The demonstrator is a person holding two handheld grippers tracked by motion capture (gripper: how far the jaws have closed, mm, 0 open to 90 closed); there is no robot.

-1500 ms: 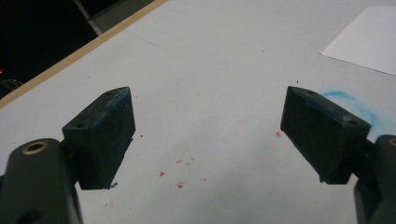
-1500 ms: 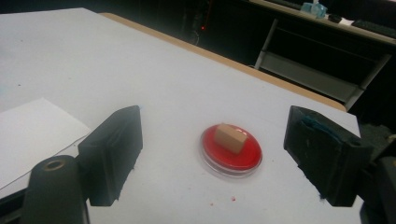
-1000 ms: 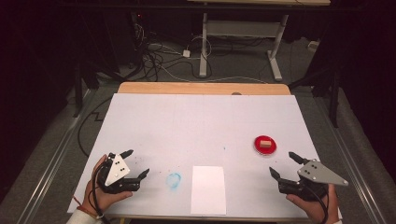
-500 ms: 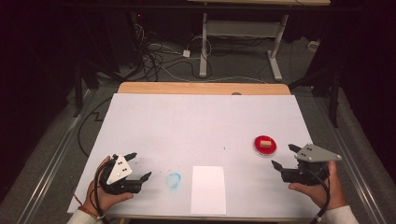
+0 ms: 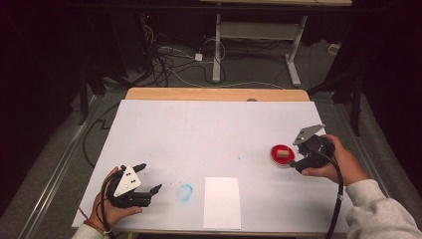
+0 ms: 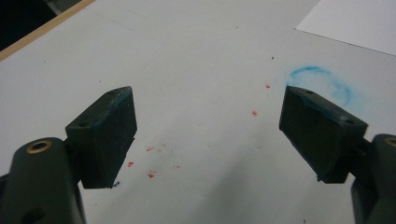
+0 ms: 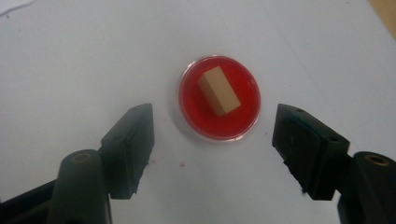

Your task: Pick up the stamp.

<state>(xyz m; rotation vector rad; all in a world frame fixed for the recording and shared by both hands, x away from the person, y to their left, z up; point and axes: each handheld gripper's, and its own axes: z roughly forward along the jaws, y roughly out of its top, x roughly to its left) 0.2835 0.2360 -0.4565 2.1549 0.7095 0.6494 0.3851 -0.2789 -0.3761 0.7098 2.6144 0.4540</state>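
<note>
**One counter, two grippers, one dish, one block**

One white counter [image 5: 209, 134] carries one paper sheet [image 5: 221, 201] near. Left gripper [image 5: 147, 179]: fingers spread, empty. Right gripper [image 5: 293, 160]: fingers spread, just been closing, beside one red dish [image 7: 218, 98] at right holding one wooden block [image 7: 219, 91].

Your work surface is a table [image 5: 164, 129] covered by a white sheet, with a bare wooden strip along its far edge. Directly ahead of your right gripper [image 7: 212, 140], just beyond the jaw tips, a round red dish [image 7: 217, 98] rests on the sheet. A white paper sheet [image 5: 221, 202] lies flat between your two grippers, nearer the left gripper [image 5: 149, 178]. A blue ring smear [image 5: 185, 192] marks the surface just beside the left gripper's jaw tips, and small red specks [image 6: 152, 162] dot the sheet between those jaws.
</note>
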